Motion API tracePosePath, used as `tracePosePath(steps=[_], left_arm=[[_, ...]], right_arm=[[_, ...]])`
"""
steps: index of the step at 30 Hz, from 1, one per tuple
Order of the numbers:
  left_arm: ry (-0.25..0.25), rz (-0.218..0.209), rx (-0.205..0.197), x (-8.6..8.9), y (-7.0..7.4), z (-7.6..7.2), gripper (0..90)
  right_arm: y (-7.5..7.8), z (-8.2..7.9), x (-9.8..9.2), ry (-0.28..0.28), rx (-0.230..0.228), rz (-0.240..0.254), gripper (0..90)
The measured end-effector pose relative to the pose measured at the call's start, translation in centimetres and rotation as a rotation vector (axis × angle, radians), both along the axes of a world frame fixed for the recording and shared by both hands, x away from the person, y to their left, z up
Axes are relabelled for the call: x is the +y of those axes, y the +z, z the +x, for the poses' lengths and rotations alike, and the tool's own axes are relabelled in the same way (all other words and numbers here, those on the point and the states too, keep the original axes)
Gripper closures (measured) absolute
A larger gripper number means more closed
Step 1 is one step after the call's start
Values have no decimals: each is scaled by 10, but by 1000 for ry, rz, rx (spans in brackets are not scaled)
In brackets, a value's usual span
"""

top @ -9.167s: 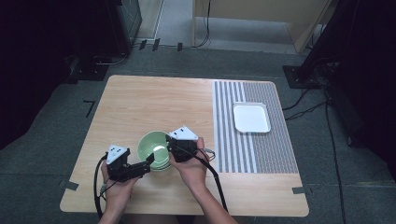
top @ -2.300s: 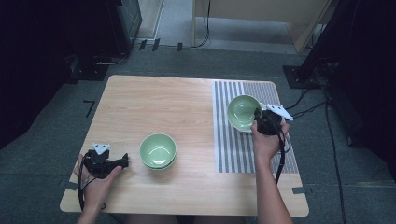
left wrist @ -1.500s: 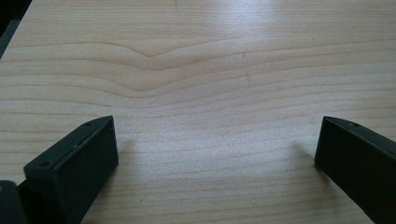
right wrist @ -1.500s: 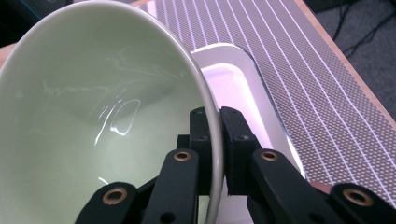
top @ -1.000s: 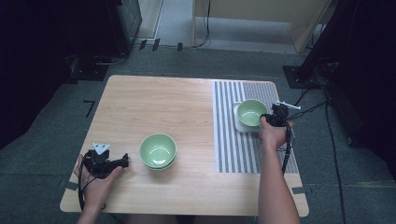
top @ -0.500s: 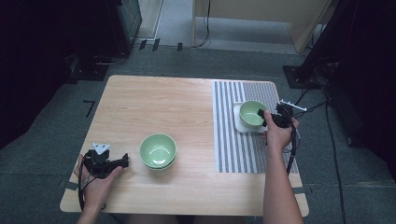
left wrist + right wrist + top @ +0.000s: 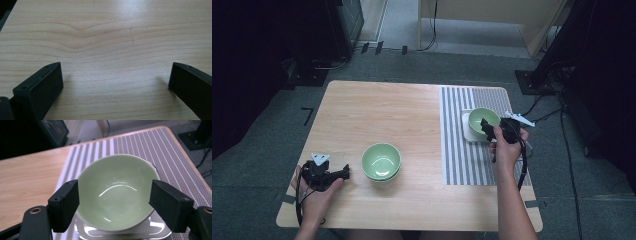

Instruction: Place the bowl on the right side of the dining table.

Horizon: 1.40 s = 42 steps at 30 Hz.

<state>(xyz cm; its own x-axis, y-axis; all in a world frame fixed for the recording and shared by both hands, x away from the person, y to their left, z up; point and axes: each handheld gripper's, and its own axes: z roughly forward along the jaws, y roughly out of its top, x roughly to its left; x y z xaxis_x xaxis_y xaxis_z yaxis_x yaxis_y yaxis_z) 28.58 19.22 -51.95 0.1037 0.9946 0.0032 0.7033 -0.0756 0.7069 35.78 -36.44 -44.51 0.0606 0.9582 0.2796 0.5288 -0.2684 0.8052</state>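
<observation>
Your right claw (image 7: 113,211) has just been opening and stands wide, pads off the bowl (image 7: 117,192) at frame centre. The bowl hides most of the plate (image 7: 150,230) beneath. Your left claw (image 7: 116,82) gapes over bare table (image 7: 105,32), lower left in the high view.

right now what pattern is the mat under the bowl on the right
Grey mat with thin white stripes, clearest in the right gripper view.

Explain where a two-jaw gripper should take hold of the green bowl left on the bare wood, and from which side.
Grip the rim of the green bowl, one jaw inside and one outside, probably from the left gripper side. It sits upright and open-topped on the table, and looks too wide to span.
</observation>
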Motion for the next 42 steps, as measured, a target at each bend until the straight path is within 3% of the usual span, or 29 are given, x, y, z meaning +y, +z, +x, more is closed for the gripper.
tracePosePath(steps=[5,8,15,31,42], left_arm=[[0,0,0,0,0,0,0],[0,0,0,0,0,0,0],[0,0,1,0,0,0,0],[1,-1,0,0,0,0,0],[5,-1,-1,0,0,0,0]], right_arm=[[9,-17,7,47,-40,8,223],[12,-27,9,67,-59,-28,215],[13,-50,13,107,-88,-45,205],[0,-96,-1,108,-124,-93,201],[-21,-122,-28,73,-96,-134,199]])
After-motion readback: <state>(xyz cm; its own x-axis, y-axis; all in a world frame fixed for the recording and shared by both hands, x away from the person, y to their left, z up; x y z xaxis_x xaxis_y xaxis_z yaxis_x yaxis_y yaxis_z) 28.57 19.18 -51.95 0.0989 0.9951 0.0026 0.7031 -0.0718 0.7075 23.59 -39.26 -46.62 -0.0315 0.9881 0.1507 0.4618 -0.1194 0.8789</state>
